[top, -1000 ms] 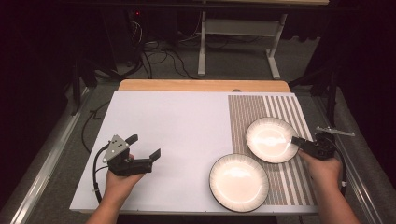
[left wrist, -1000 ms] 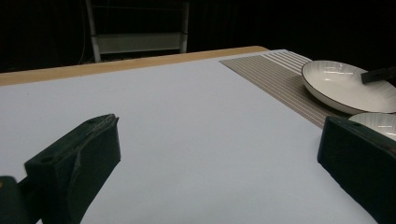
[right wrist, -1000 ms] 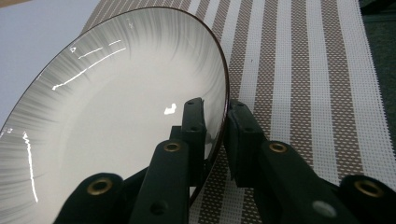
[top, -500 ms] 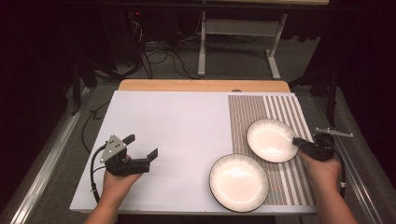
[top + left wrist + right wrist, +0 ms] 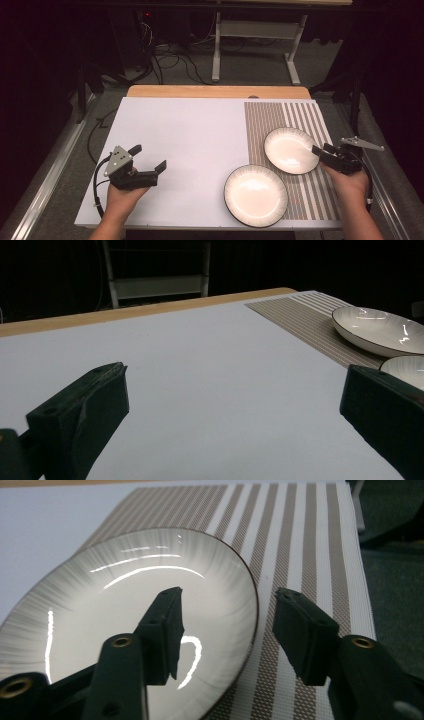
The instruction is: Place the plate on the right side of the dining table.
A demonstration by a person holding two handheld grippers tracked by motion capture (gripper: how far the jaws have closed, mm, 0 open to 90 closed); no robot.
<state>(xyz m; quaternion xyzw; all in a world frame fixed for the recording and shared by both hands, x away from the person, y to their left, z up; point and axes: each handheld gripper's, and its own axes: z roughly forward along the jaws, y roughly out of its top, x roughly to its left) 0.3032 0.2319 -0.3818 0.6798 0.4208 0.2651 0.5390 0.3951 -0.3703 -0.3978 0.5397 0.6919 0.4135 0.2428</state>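
Two white plates with dark rims lie at the right: the far plate (image 5: 290, 150) on the striped mat (image 5: 300, 117), the near plate (image 5: 256, 195) half on it. My right gripper (image 5: 319, 150) is open at the far plate's right rim. In the right gripper view, this gripper (image 5: 230, 595) straddles the rim of the far plate (image 5: 115, 605), one jaw over the plate and one over the mat (image 5: 300, 540). My left gripper (image 5: 148, 157) is open over the bare white table, holding nothing. Past my left gripper (image 5: 234, 372), the far plate (image 5: 375, 330) and near plate (image 5: 407, 367) show at the right.
The white tabletop (image 5: 190, 135) has a wooden strip (image 5: 215, 91) along its far edge. Beyond the table, cables (image 5: 165, 55) and a metal stand (image 5: 255, 30) sit on the dark floor. A metal rail (image 5: 55, 170) runs along the table's left side.
My right gripper has edged left, closer over the far plate's rim. The left gripper has hardly moved and both plates lie where they were.
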